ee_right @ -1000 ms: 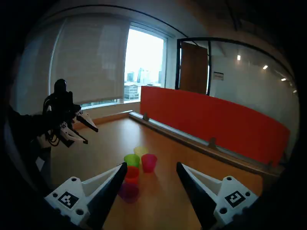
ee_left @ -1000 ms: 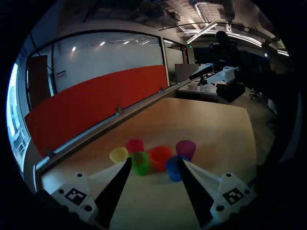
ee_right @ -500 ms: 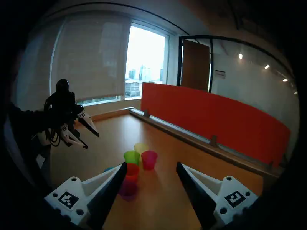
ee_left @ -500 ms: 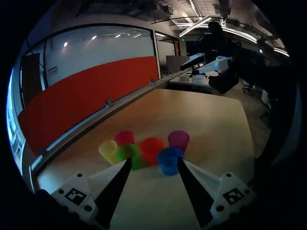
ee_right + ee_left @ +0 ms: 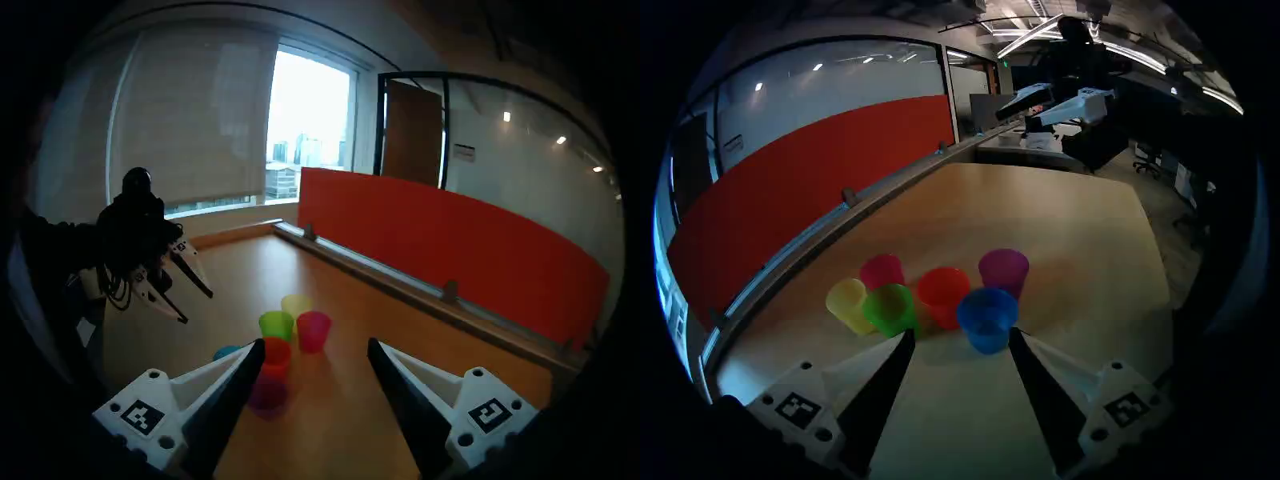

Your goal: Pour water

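Observation:
Several small plastic cups stand clustered on the wooden table (image 5: 1088, 240): yellow (image 5: 846, 302), pink (image 5: 882, 270), green (image 5: 890, 310), red (image 5: 943, 294), purple (image 5: 1003, 272) and blue (image 5: 986, 318). My left gripper (image 5: 961, 334) is open, just short of the blue and green cups, holding nothing. In the right gripper view the same cups appear: yellow (image 5: 296, 305), green (image 5: 276, 326), pink (image 5: 313, 330), red (image 5: 277, 356), purple (image 5: 268, 396), blue (image 5: 226, 352). My right gripper (image 5: 316, 346) is open and empty, above the table behind the cluster.
A red partition (image 5: 800, 176) with a grey rail runs along one table edge. The left gripper (image 5: 184, 284), held in a dark-sleeved hand, hangs over the table at the left. The right gripper (image 5: 1048, 100) shows far across the table. Bright window (image 5: 308, 136) behind.
My left gripper has risen and tipped downward, so the cups sit higher in its view and show their openings. In the right gripper view its fingers point more steeply down. The right gripper barely moved.

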Tool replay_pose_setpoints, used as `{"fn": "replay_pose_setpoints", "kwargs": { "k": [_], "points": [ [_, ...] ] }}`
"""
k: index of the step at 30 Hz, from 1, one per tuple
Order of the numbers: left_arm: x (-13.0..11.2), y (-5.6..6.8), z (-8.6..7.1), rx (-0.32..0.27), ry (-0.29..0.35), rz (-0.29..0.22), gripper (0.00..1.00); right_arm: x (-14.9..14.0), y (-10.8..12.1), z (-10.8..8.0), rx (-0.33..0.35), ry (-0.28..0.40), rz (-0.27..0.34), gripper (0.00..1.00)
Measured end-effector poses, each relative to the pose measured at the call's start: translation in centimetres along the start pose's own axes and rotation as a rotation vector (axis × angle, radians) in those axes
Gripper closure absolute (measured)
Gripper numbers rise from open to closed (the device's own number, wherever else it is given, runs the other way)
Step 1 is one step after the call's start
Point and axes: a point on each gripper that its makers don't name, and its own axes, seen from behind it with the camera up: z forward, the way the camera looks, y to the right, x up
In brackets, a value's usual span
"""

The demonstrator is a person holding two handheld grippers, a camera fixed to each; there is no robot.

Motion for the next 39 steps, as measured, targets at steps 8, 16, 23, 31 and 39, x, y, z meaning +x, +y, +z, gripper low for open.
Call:
{"fn": "replay_pose_setpoints", "kwargs": {
  "k": [8, 16, 23, 31, 39],
  "points": [
    [-0.9, 1.1, 1.5, -0.052, -0.035, -0.002, 0.13, -0.1, 0.0, 0.5, 0.01, -0.003, 0.002, 0.01],
    [-1.9, 2.1, 3.3, -0.099, -0.069, -0.008, 0.13, -0.5, 0.2, 0.9, 0.013, -0.009, 0.001, 0.01],
    [-2.8, 2.7, 4.8, -0.127, -0.093, -0.002, 0.13, -0.6, 0.5, 1.4, 0.019, -0.01, 0.004, 0.0],
    [-3.8, 2.7, 6.7, -0.13, -0.115, -0.005, 0.13, -0.8, 0.9, 1.7, 0.02, -0.012, 0.004, 0.01],
    [-3.8, 3.4, 8.5, -0.156, -0.122, -0.001, 0.13, -1.1, 1.3, 1.8, 0.018, -0.016, 0.006, 0.01]
  ]
}}
